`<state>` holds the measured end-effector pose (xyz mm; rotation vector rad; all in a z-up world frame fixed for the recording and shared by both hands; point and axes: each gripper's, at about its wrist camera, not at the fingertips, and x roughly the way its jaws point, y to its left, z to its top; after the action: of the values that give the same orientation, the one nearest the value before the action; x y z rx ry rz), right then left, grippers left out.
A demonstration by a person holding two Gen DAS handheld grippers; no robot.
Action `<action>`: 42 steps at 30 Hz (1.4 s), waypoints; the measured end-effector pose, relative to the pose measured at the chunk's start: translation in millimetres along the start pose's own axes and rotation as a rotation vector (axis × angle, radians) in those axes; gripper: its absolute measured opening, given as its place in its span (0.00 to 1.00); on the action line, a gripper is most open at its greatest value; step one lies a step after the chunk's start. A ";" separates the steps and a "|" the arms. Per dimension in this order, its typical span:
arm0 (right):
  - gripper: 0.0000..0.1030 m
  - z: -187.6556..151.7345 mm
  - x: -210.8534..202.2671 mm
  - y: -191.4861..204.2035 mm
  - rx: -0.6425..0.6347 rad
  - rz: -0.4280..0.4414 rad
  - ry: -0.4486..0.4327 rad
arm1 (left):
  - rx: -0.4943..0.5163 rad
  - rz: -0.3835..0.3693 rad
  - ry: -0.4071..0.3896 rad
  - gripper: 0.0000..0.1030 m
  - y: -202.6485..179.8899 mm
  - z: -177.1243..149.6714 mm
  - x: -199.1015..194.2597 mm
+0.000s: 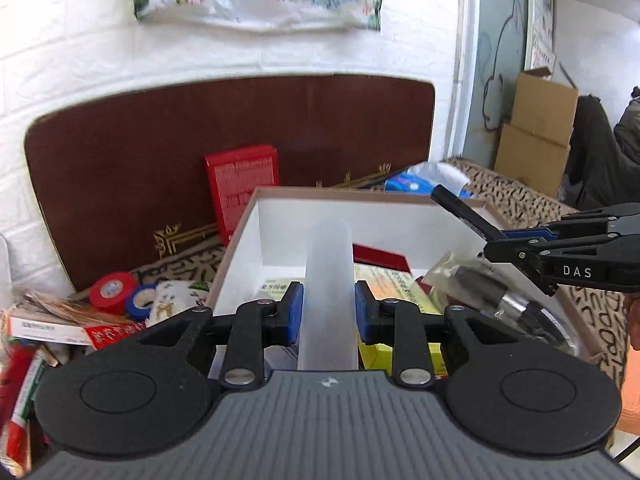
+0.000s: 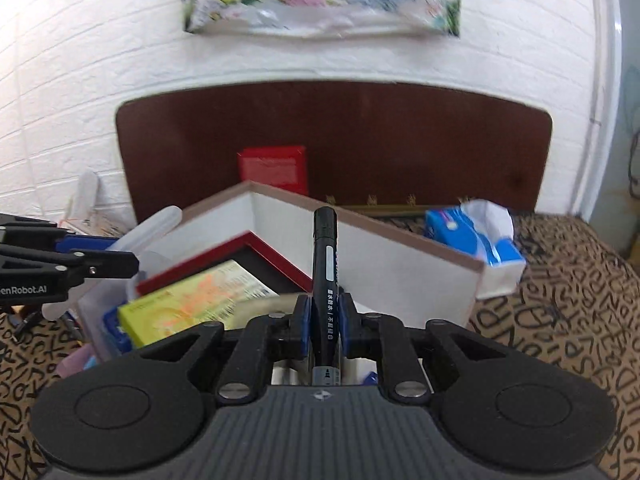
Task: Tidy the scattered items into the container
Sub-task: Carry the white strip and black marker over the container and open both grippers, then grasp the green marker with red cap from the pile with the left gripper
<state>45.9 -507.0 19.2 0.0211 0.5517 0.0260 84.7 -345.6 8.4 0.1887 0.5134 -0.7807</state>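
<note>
**Both grippers loaded, hovering over the box**

My left gripper (image 1: 328, 312) is clamped on a frosted translucent plastic tube (image 1: 329, 280); the right gripper (image 2: 324, 320) pinches a black marker pen (image 2: 326, 264). Both hang above the white brown-rimmed cardboard box (image 1: 304, 216), probably clear of its rim. Next I'd lower, then release.

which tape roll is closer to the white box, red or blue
The blue tape roll; it lies between the red tape roll and the white open box.

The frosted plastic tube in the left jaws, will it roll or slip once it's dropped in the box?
Probably both. The tube looks round and smooth, so it may roll off the green carton lying in the box. Its translucent wall suggests it is hollow and light, likely to bounce. The left gripper only pinches its sides, so it could slide.
</note>
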 end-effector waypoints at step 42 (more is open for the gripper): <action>0.98 -25.9 -13.6 220.7 -0.134 0.411 -0.063 | -0.278 0.355 0.092 0.81 144.7 -160.2 -151.2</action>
<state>16.6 -286.5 10.2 0.0044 0.4746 0.4611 38.4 -94.4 -56.4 0.0539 0.6485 -0.3506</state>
